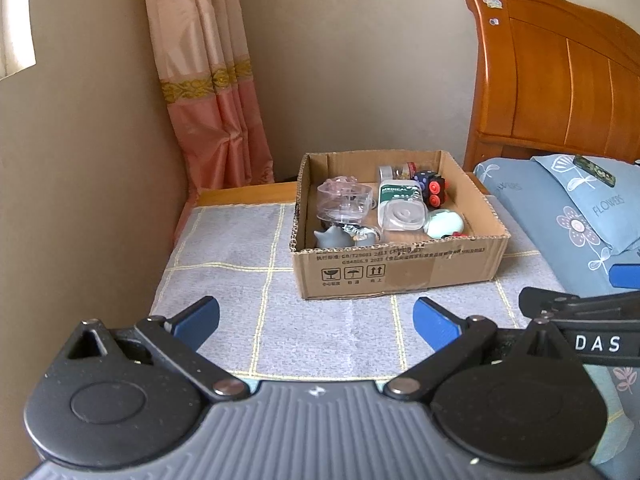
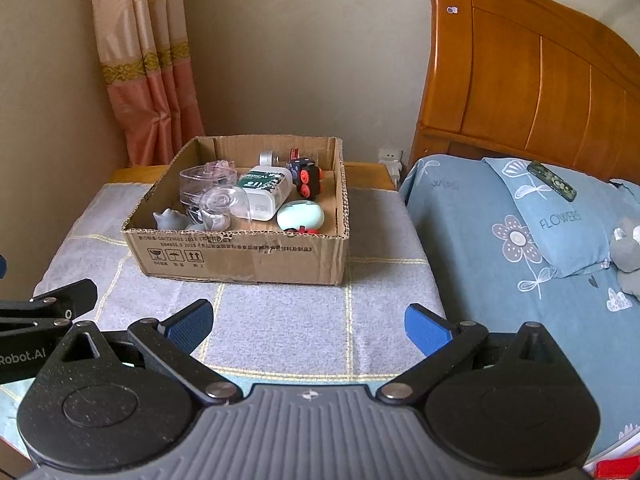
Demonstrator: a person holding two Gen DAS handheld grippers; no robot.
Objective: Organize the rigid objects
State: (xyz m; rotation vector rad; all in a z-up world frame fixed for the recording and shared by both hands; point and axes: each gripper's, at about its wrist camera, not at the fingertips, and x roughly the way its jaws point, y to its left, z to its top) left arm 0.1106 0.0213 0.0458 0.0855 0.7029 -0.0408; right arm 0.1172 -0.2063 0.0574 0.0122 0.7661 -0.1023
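Both tongs, left and right, are spread wide and hold nothing. The cardboard box full of little things sits on the surface beside the bed.

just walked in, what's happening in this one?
Nothing is being handled right now. Both grippers, left and right, are open and empty, held back over the checked cloth on the bedside table. Ahead sits an open cardboard box already holding small items: a clear plastic container, a white "Medical" bottle, a black cube with red buttons, a mint-green case and a grey figure. Nothing lies loose on the cloth.
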